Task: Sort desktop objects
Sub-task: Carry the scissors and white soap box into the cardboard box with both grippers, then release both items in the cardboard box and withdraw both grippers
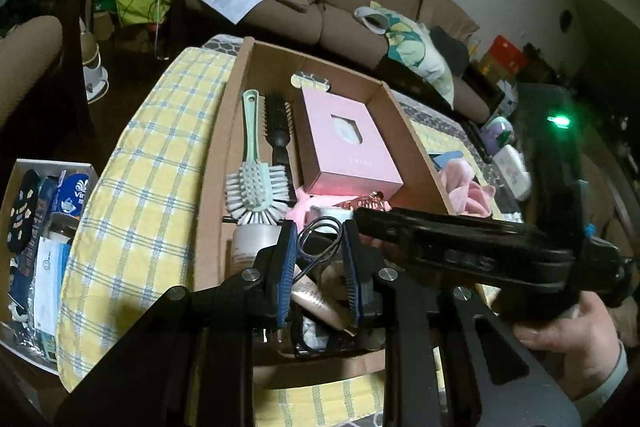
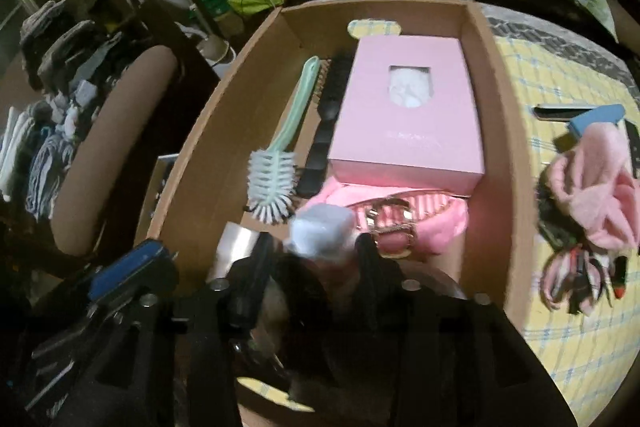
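Left hand-held gripper (image 1: pixel 320 259) hovered over the near end of the cardboard box (image 1: pixel 224 155), blue pads spread apart, a black hair tie (image 1: pixel 320 239) looped between them; whether the pads touched it was unclear. To its right, the right hand-held gripper (image 2: pixel 312 247) also sat over the box's near end, pinching a pale blue-white wrapped item (image 2: pixel 322 231), blurred. Drop space lay straight ahead and below: green brush (image 2: pixel 280 163) at left, long axis running near-to-far, pink box (image 2: pixel 408 115) far right. Unsorted pink cloth (image 2: pixel 596 183) lay on the tabletop (image 2: pixel 560 75) right of the box, nearer the right gripper.
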Demonstrator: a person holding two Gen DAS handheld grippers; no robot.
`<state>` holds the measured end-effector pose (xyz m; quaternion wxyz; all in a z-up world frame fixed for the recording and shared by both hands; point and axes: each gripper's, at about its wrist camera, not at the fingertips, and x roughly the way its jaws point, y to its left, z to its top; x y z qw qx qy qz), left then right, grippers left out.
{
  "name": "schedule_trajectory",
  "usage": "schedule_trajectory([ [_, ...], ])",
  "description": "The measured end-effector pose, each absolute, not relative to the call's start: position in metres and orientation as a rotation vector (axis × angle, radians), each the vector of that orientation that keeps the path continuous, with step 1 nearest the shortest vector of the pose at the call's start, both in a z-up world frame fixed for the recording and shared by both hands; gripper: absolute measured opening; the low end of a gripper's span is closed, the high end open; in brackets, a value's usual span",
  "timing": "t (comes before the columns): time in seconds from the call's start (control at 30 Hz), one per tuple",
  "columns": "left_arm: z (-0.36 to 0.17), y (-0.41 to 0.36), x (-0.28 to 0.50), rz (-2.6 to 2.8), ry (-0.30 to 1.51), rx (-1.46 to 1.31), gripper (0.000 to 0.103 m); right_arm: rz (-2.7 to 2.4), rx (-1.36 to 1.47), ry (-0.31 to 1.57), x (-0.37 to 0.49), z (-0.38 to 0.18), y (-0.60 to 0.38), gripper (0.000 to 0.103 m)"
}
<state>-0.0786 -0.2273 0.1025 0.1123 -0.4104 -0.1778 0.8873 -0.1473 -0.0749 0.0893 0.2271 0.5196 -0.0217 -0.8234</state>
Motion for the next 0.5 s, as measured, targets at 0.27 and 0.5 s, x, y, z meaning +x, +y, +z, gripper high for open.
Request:
schedule_trajectory([
  [0.27,0.091,-0.203,-0.092,2.519,-0.552,-1.316,0.021,-2.330,1.328,-0.140,-0.116,0.125,-0.027,0.051],
  [0.5,0.106,-0.208,-0.082,2.546,-0.627,-1.297,0.053,-2.381,1.281,-0.114,-0.090,0.144,0.009,0.053],
])
